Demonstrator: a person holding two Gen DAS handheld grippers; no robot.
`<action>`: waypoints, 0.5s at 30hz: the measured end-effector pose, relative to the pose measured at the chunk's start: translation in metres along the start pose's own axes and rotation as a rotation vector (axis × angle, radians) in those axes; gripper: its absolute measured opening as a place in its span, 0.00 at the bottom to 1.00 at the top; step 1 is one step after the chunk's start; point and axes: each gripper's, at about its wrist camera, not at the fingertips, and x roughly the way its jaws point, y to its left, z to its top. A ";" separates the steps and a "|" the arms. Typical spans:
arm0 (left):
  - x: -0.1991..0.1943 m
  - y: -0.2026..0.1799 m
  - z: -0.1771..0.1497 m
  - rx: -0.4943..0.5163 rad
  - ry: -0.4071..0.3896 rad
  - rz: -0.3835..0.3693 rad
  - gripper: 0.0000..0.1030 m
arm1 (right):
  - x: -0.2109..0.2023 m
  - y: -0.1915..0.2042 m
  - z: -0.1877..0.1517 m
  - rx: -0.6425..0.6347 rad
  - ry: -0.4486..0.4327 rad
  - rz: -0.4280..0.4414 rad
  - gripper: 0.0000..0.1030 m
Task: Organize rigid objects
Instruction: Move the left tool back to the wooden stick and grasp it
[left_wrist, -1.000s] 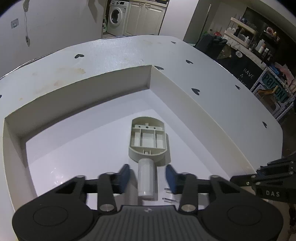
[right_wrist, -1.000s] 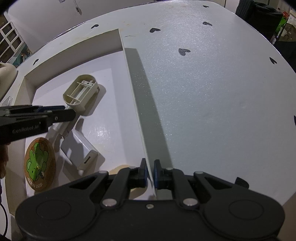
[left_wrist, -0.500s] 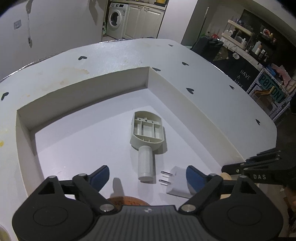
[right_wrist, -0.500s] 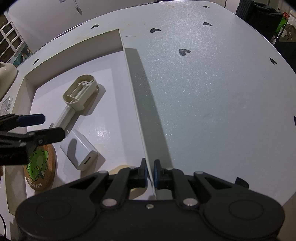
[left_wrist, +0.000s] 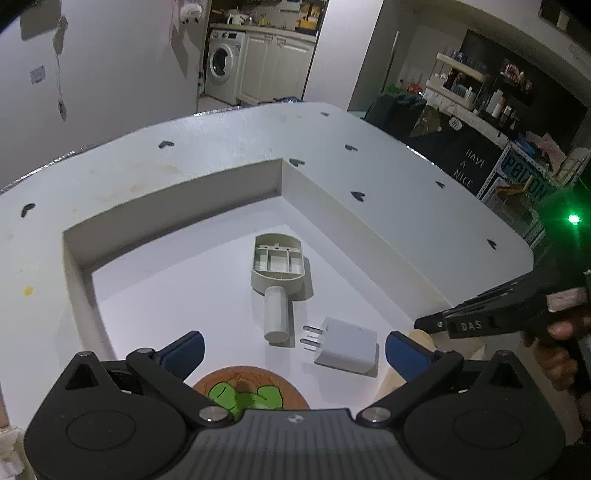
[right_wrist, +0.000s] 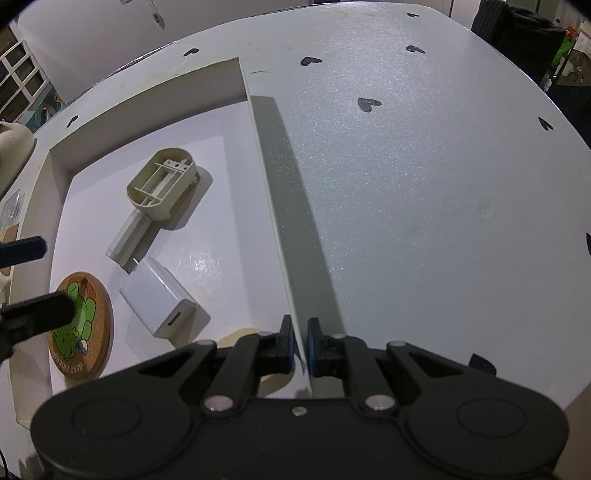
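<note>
Since a second ago our left gripper (left_wrist: 293, 350) has let go of the beige handle piece (left_wrist: 277, 284) and backed away; its jaws are opening wide with nothing between them, and the charger (left_wrist: 347, 347) and coaster (left_wrist: 251, 387) now show below it. Our right gripper (right_wrist: 299, 343) has not shifted: it is pinched tight on the thin right wall of the box (right_wrist: 275, 206), which we judge steadies the box while things go in.

Inside the box the handle piece lies flat, ribbed head toward the far corner and stem toward us. The charger sits just beside the stem's end, prongs toward it. The coaster lies flat near the front edge, partly hidden under our left gripper. All three look settled, so we judge this placement done.

The box rests on a pale table (right_wrist: 424, 184) dotted with small dark hearts and marked by a few faint stains. Beyond it the dim room shows a washing machine (left_wrist: 221, 70), white cabinets and cluttered shelves.
</note>
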 end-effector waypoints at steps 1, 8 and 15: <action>-0.004 0.001 -0.001 -0.003 -0.008 0.001 1.00 | 0.000 0.000 0.000 0.000 0.000 0.000 0.09; -0.034 0.015 -0.011 -0.052 -0.054 0.036 1.00 | 0.000 0.000 -0.001 0.000 0.000 -0.001 0.09; -0.058 0.043 -0.020 -0.126 -0.095 0.093 1.00 | 0.000 0.000 -0.001 0.000 0.000 0.000 0.09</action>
